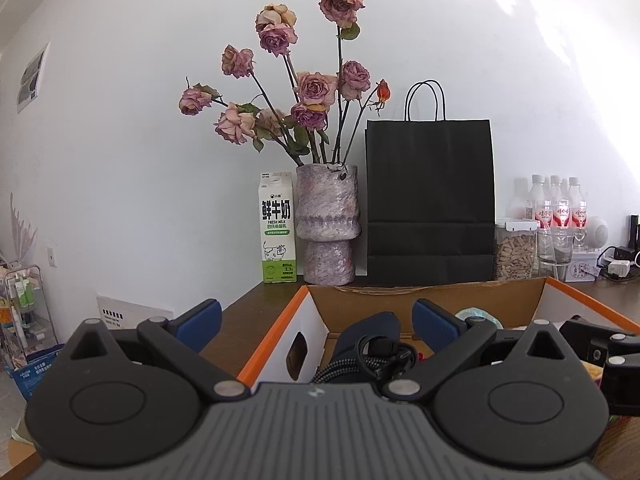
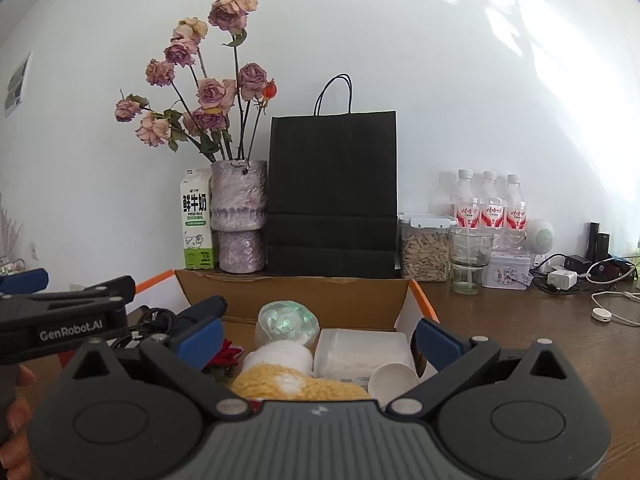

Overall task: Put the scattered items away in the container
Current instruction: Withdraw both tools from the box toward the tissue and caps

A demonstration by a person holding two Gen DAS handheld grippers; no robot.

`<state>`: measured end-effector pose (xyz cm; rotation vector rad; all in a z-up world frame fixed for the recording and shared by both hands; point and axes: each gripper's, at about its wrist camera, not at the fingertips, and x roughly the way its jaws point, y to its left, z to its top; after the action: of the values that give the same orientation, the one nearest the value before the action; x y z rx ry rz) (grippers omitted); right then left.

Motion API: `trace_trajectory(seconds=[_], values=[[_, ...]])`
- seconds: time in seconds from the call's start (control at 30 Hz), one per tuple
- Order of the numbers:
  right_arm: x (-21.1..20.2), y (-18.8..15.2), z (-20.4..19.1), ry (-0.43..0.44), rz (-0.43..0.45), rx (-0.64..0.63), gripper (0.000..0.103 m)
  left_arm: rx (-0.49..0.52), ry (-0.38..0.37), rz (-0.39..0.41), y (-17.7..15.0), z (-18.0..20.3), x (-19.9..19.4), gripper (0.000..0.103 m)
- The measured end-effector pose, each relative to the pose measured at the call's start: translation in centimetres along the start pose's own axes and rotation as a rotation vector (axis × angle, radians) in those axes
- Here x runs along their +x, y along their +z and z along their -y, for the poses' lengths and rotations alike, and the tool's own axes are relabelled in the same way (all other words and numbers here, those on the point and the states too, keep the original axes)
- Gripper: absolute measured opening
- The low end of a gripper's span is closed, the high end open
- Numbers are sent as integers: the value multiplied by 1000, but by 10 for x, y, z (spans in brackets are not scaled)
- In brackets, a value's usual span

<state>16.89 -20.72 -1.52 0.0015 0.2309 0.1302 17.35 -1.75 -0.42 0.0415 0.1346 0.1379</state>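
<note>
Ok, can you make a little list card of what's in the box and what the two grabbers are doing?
container: cardboard box, open top, orange edges
in box: black cable, yellow fluffy thing, white cup, clear tub, plastic-wrapped bundle
left gripper: open, over the box's left side, holding nothing
right gripper: open, over the box, holding nothing
behind box: vase, milk carton, black bag

A white wall (image 2: 460, 80) is streaked by sunlight; a dark wooden table (image 2: 520, 320) is set against it.
</note>
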Motion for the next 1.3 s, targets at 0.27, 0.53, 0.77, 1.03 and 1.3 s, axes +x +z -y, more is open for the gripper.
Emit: trace_trajectory(seconds=[0.27, 0.53, 0.77, 1.03, 1.3], values=[[-21, -15, 2, -14, -3, -14, 103, 33, 6, 2, -8, -2, -15, 103], [-33, -23, 6, -33, -23, -5, 103, 33, 27, -23, -16, -11, -27, 103], [-40, -26, 4, -28, -35, -16, 103, 13, 28, -26, -18, -18, -37, 103], [-49, -28, 5, -30, -56, -13, 103, -3, 28, -45, -19, -25, -43, 103], [-62, -35, 8, 25, -140, -24, 103, 35, -33, -147, -22, -40, -52, 103]])
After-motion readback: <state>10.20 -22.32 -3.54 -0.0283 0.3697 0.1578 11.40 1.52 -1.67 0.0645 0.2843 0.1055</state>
